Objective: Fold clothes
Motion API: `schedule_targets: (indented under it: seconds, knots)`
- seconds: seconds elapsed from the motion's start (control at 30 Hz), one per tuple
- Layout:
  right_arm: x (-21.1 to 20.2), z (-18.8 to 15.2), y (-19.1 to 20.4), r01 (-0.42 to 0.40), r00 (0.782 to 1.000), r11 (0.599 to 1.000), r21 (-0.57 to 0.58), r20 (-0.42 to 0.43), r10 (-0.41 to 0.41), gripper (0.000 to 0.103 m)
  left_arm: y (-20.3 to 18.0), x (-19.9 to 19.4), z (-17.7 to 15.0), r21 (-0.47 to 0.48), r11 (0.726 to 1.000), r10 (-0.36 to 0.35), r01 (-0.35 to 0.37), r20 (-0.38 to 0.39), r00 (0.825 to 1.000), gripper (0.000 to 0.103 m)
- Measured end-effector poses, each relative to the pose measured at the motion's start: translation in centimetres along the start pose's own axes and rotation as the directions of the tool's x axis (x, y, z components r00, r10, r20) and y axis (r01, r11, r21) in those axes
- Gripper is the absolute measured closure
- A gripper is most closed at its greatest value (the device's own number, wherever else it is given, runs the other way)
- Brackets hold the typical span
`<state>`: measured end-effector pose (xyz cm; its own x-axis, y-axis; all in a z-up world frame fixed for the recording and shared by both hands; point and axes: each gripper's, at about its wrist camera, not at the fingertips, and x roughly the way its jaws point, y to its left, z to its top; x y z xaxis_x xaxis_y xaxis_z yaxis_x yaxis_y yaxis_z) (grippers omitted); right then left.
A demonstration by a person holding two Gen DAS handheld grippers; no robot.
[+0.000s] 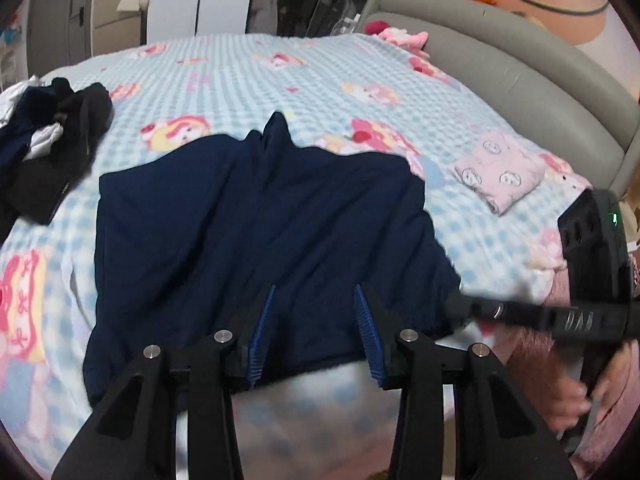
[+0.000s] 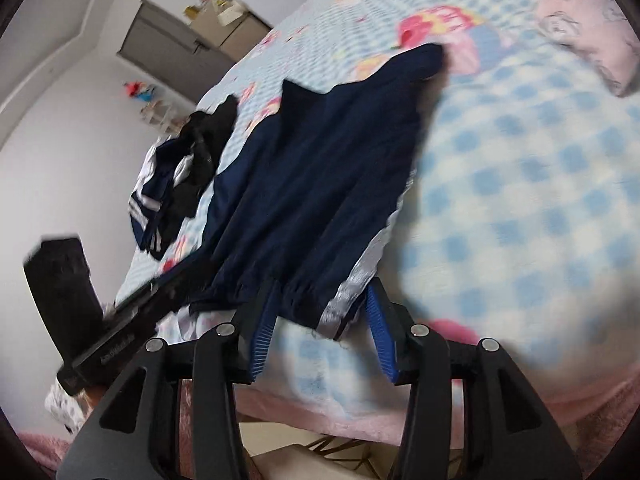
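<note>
On the bed, navy garment lies spread flat. Left gripper fingers wide above its near hem; right gripper fingers wide, empty.

A grey padded headboard edges the checked bed; white walls; grey cabinet beyond.

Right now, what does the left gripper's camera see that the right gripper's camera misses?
Only the left wrist view shows the grey headboard and the whole folded pink cloth. Only the right wrist view shows the navy garment's silver side stripe and the white wall. Both show that garment spread on the checked blanket, the dark clothes pile, and open grippers.
</note>
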<state>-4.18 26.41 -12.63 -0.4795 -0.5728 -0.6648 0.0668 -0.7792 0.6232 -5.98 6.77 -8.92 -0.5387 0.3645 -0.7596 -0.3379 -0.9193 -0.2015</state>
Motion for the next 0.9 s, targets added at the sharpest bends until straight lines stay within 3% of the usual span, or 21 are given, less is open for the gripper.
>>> schedule_targets:
  seconds: [0.07,0.13,0.2,0.27,0.3,0.33,0.4,0.5,0.6,0.7,0.73,0.8,0.9]
  knots:
    - [1.4,-0.2,0.1,0.080,0.997,0.996,-0.026,-0.022,-0.080,0.059,0.5,0.8,-0.2,-0.013,0.999,0.029,-0.029,-0.029,0.999,0.062]
    - [2.4,-0.1,0.0,0.172,0.985,0.985,-0.029,-0.026,-0.173,0.088,1.2,1.6,-0.4,-0.029,0.998,0.061,-0.063,-0.058,0.996,0.062]
    - [2.2,-0.2,-0.1,0.257,0.966,0.966,-0.022,-0.014,-0.257,0.092,4.0,1.2,-1.5,-0.115,0.990,0.075,-0.083,-0.073,0.994,0.064]
    - [1.7,-0.6,0.2,0.292,0.956,0.956,-0.028,-0.011,-0.292,0.093,6.8,-0.2,-2.4,-0.212,0.976,0.044,-0.056,-0.060,0.997,0.066]
    - [1.6,-0.9,0.5,0.287,0.958,0.957,-0.042,-0.011,-0.288,0.092,8.4,-1.0,-2.8,-0.276,0.961,-0.005,-0.006,-0.038,0.999,0.066]
    - [1.5,-1.1,0.8,0.283,0.959,0.957,-0.055,-0.010,-0.284,0.091,10.2,-1.9,-3.2,-0.356,0.932,-0.069,0.066,0.004,0.998,0.066]
    - [1.5,-1.3,1.1,0.281,0.959,0.957,-0.073,-0.007,-0.282,0.089,13.0,-3.5,-3.8,-0.467,0.872,-0.122,0.147,0.083,0.989,0.065]
    - [1.6,-1.1,1.4,0.283,0.959,0.955,-0.091,-0.001,-0.284,0.089,15.5,-4.8,-4.2,-0.544,0.827,-0.078,0.142,0.140,0.987,0.065]
    - [1.7,-1.0,1.6,0.284,0.958,0.952,-0.110,0.006,-0.285,0.082,15.8,-3.6,-4.6,-0.578,0.795,-0.137,0.187,0.129,0.982,0.065]
    - [1.8,-0.9,1.9,0.286,0.958,0.950,-0.128,0.012,-0.287,0.084,15.0,-3.0,-4.6,-0.564,0.800,-0.167,0.204,0.118,0.979,0.065]
    - [1.9,-0.8,1.9,0.287,0.958,0.949,-0.134,0.014,-0.287,0.089,14.7,-2.9,-4.6,-0.556,0.805,-0.170,0.205,0.115,0.979,0.066]
    - [2.0,-0.8,2.1,0.288,0.957,0.946,-0.146,0.018,-0.288,0.096,14.2,-2.7,-4.5,-0.540,0.816,-0.177,0.207,0.109,0.978,0.076]
    - [2.0,-0.6,2.2,0.286,0.958,0.945,-0.161,0.024,-0.286,0.097,13.5,-3.0,-4.3,-0.520,0.822,-0.198,0.234,0.125,0.972,0.075]
